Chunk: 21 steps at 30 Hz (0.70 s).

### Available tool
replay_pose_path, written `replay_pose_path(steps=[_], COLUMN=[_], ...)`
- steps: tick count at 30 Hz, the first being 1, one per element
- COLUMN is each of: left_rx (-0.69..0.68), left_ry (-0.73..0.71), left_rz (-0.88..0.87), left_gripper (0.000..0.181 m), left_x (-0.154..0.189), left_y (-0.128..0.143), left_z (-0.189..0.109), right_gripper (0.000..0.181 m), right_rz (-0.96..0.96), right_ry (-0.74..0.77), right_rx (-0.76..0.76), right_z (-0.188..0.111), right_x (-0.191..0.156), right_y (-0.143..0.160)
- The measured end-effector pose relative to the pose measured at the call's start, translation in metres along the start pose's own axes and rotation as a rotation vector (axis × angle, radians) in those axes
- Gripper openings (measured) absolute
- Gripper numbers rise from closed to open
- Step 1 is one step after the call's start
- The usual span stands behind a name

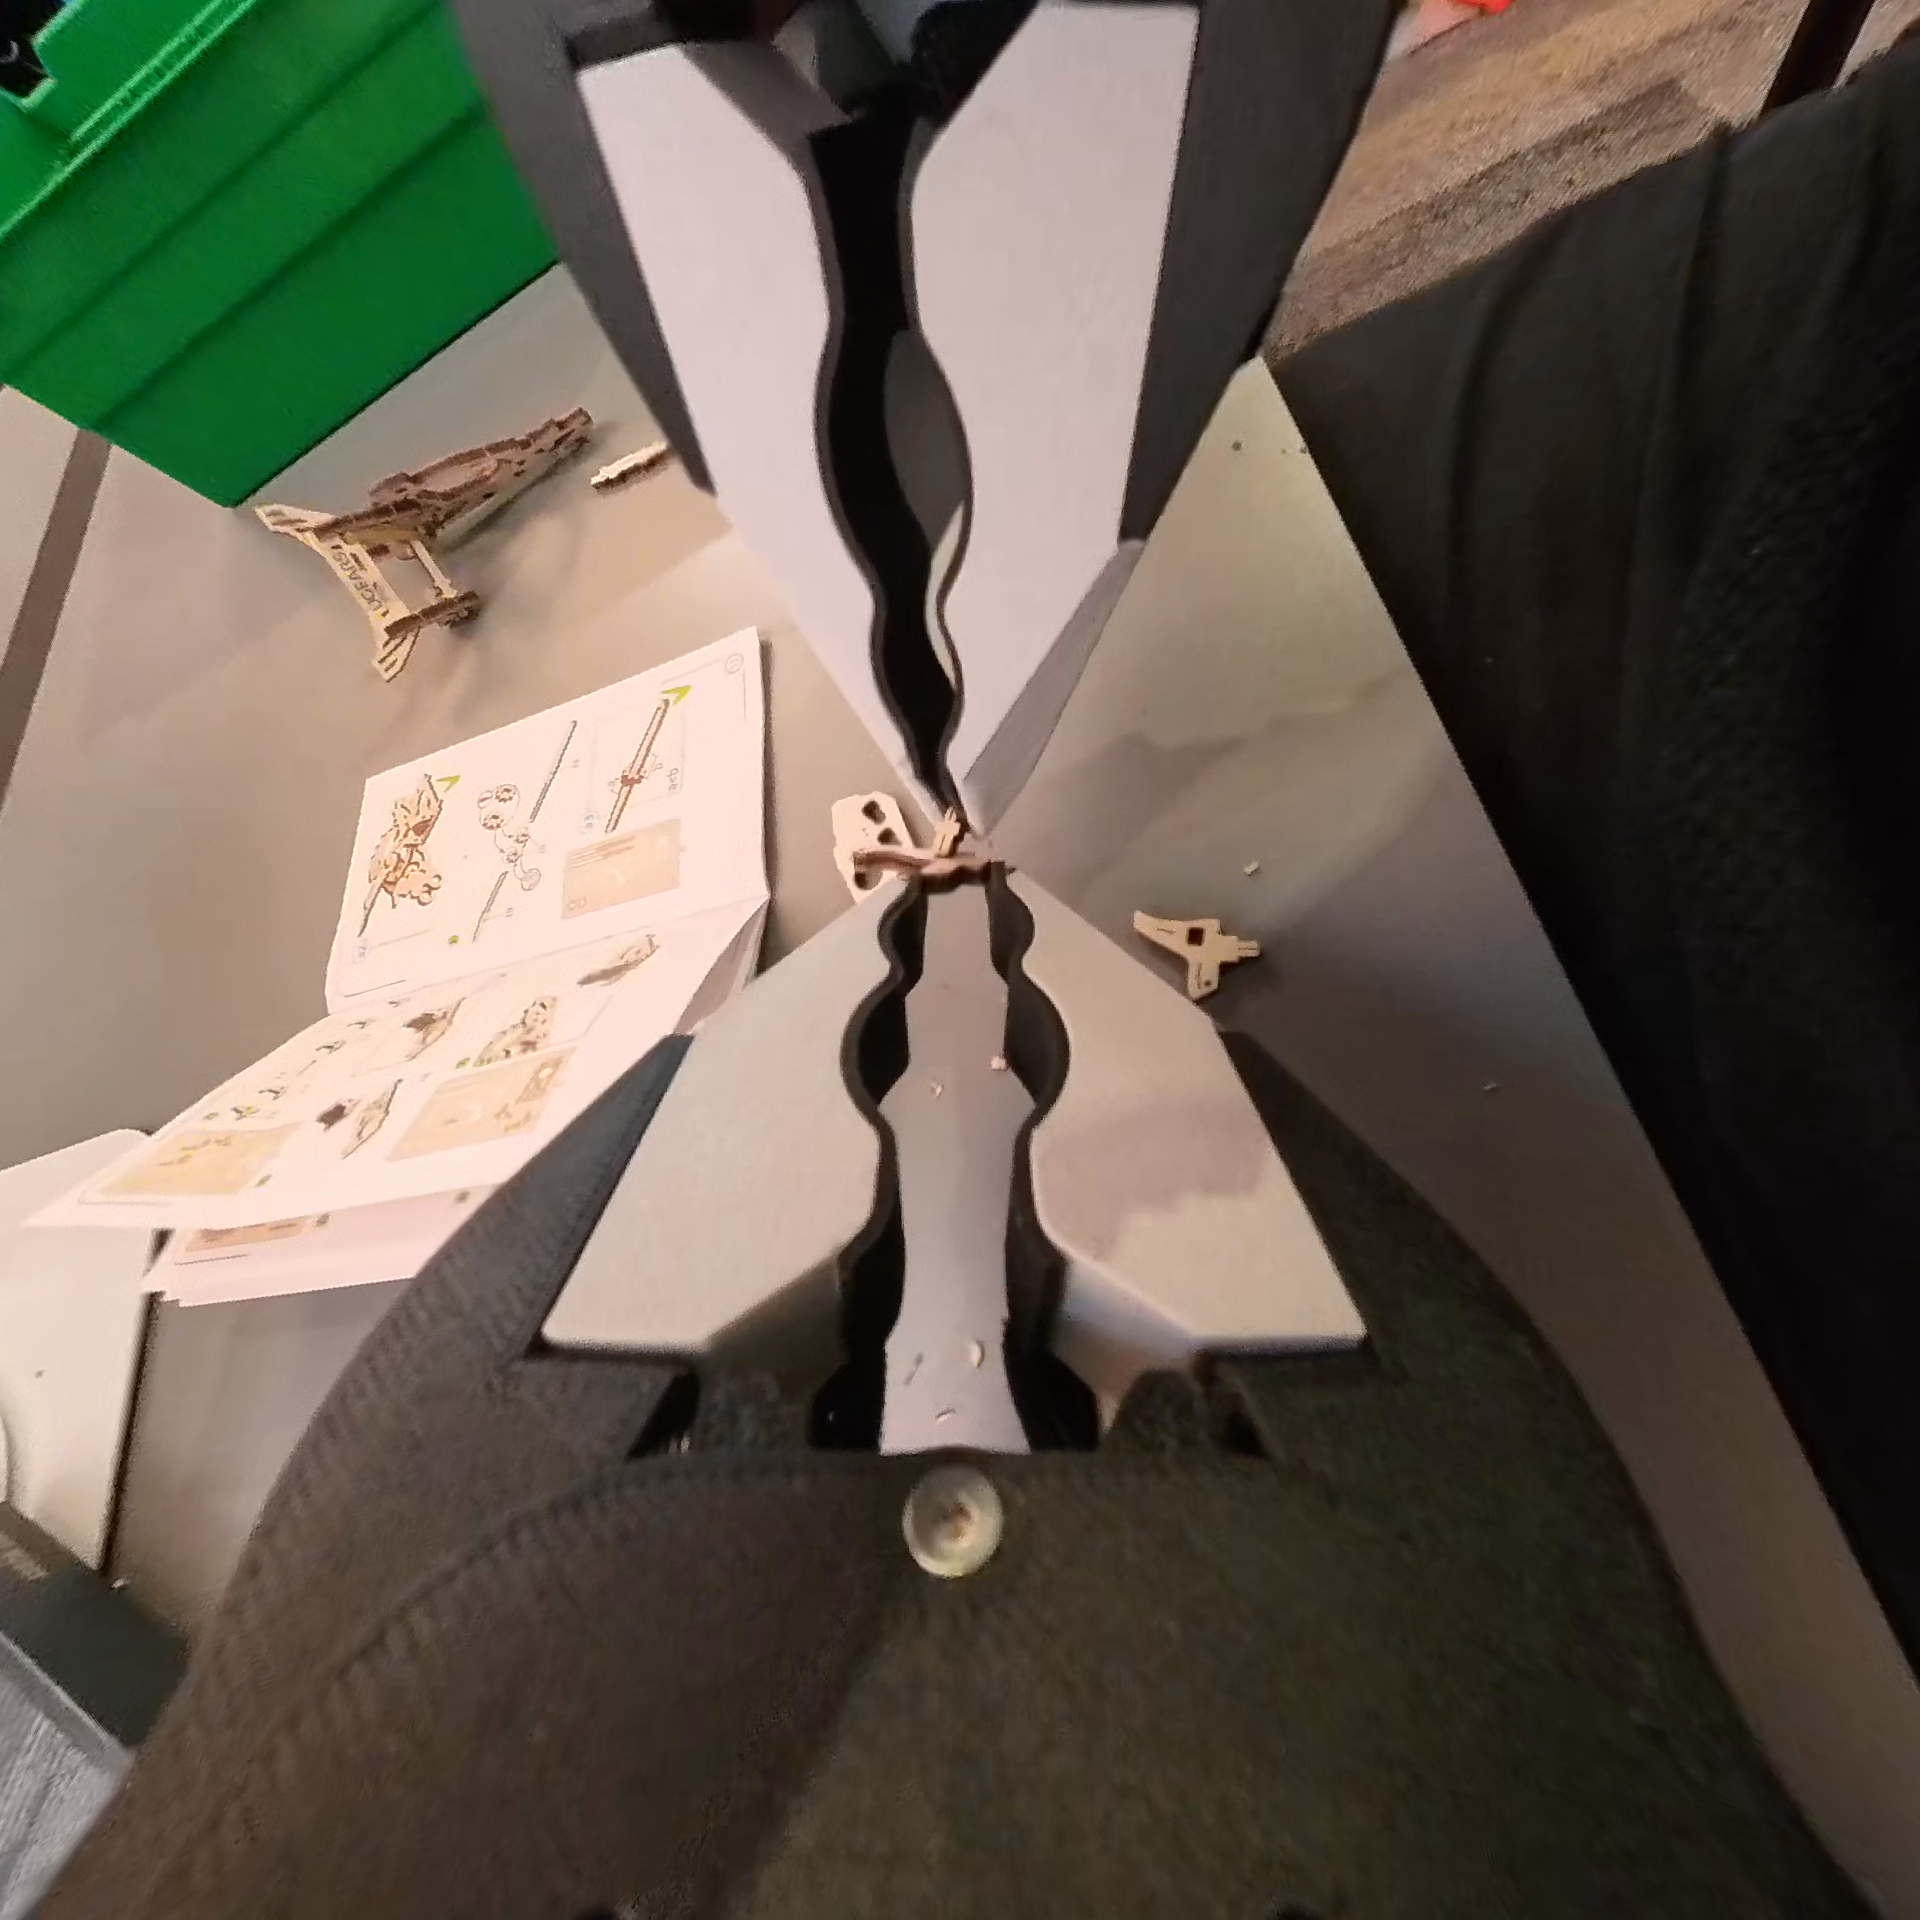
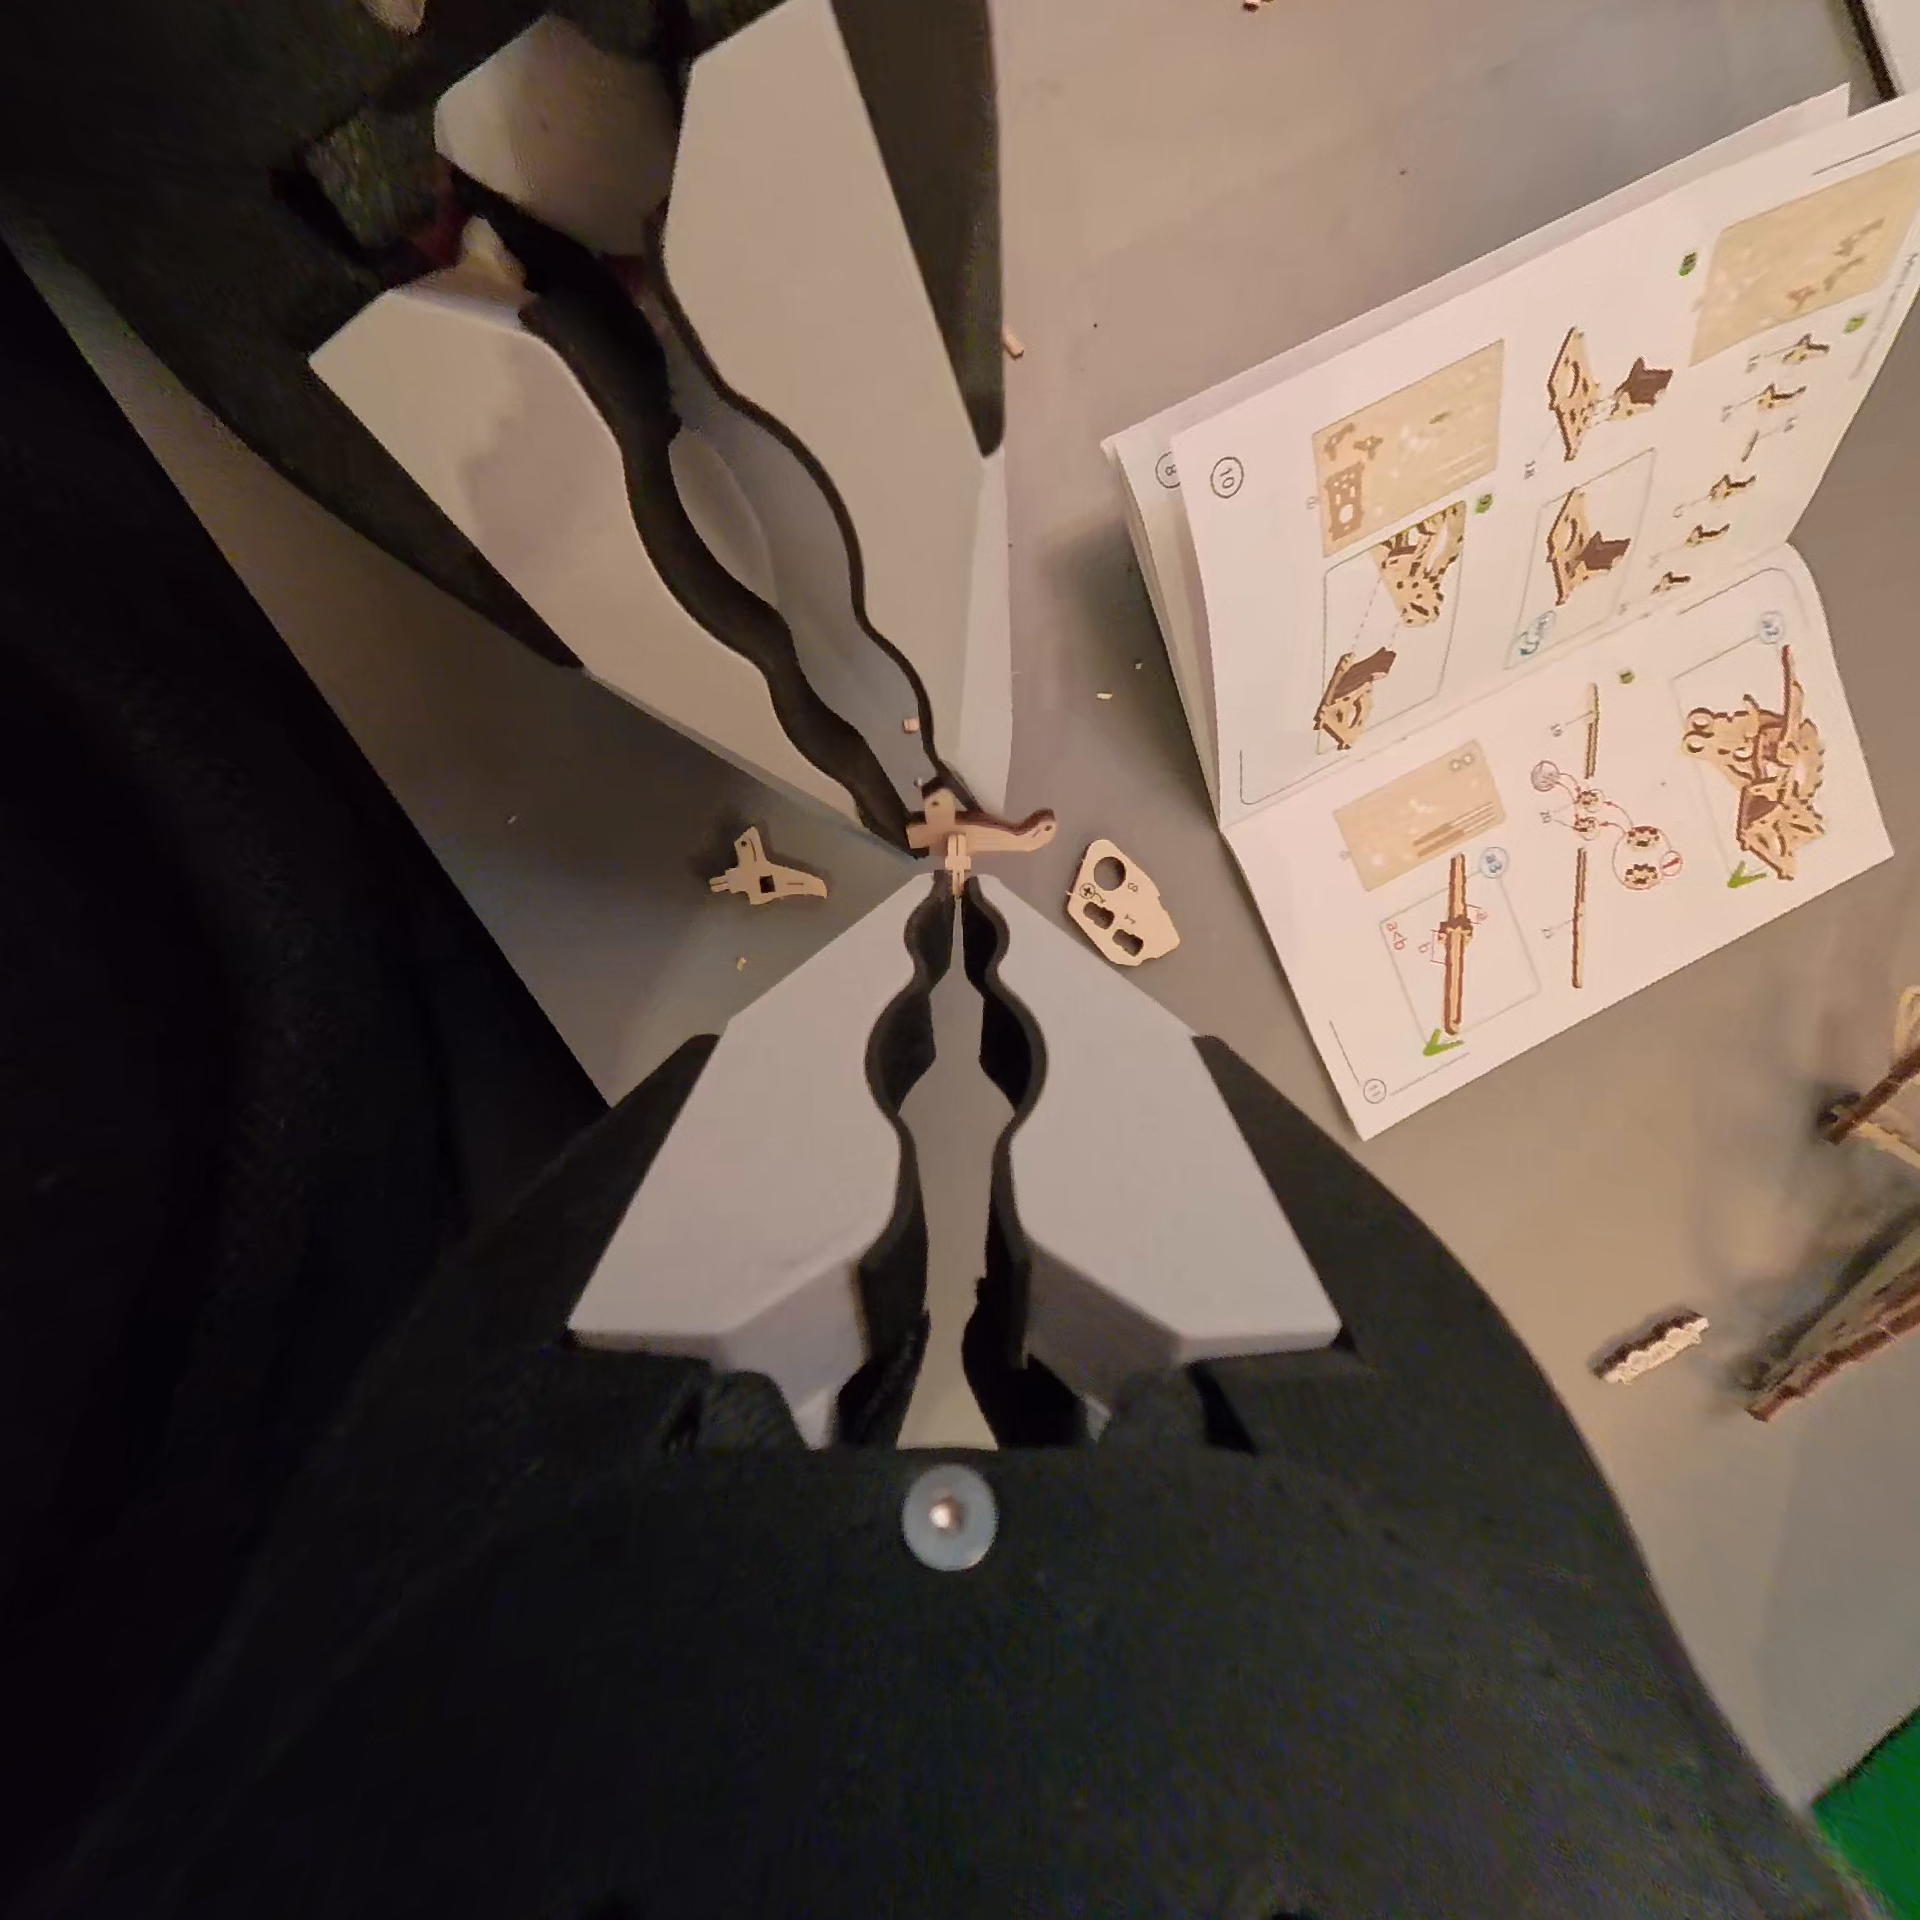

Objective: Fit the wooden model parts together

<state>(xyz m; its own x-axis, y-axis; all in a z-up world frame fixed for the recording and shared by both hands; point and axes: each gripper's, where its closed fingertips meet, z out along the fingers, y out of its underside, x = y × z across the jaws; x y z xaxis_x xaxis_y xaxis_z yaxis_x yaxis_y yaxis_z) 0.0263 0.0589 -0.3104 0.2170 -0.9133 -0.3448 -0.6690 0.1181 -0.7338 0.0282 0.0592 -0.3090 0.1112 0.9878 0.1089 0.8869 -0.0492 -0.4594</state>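
Observation:
My left gripper (image 1: 951,883) is shut on a small flat wooden lever piece (image 1: 914,860), seen edge-on at its tips. In the right wrist view the lever (image 2: 997,831) sticks out to the right of the left gripper (image 2: 902,823). My right gripper (image 2: 954,896) is shut on a thin wooden peg (image 2: 954,868). The peg's far end meets the lever's hub. In the left wrist view the right gripper (image 1: 948,805) comes down from the top, tip to tip with mine, just above the grey table (image 1: 1299,727).
A holed wooden plate (image 2: 1122,914) and a winged wooden part (image 2: 764,878) lie beside the tips. An open instruction booklet (image 1: 520,935), a partly built wooden model (image 1: 416,540), a wooden strip (image 1: 629,468) and a green box (image 1: 260,208) lie beyond. Dark fabric (image 1: 1662,623) borders the table edge.

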Motion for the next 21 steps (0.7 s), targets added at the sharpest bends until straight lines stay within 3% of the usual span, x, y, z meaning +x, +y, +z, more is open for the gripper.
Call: replay_pose_path(steps=[21], left_rx=[-0.045], left_ry=[-0.082], left_rz=[0.102], left_gripper=[0.008], left_x=[-0.0039], left_y=[0.0012], left_z=[0.0083], right_gripper=[0.000], right_rz=[-0.111], right_ry=[0.061], right_rx=[-0.158], right_z=[-0.0007], right_x=[0.0059], right_y=[0.0064])
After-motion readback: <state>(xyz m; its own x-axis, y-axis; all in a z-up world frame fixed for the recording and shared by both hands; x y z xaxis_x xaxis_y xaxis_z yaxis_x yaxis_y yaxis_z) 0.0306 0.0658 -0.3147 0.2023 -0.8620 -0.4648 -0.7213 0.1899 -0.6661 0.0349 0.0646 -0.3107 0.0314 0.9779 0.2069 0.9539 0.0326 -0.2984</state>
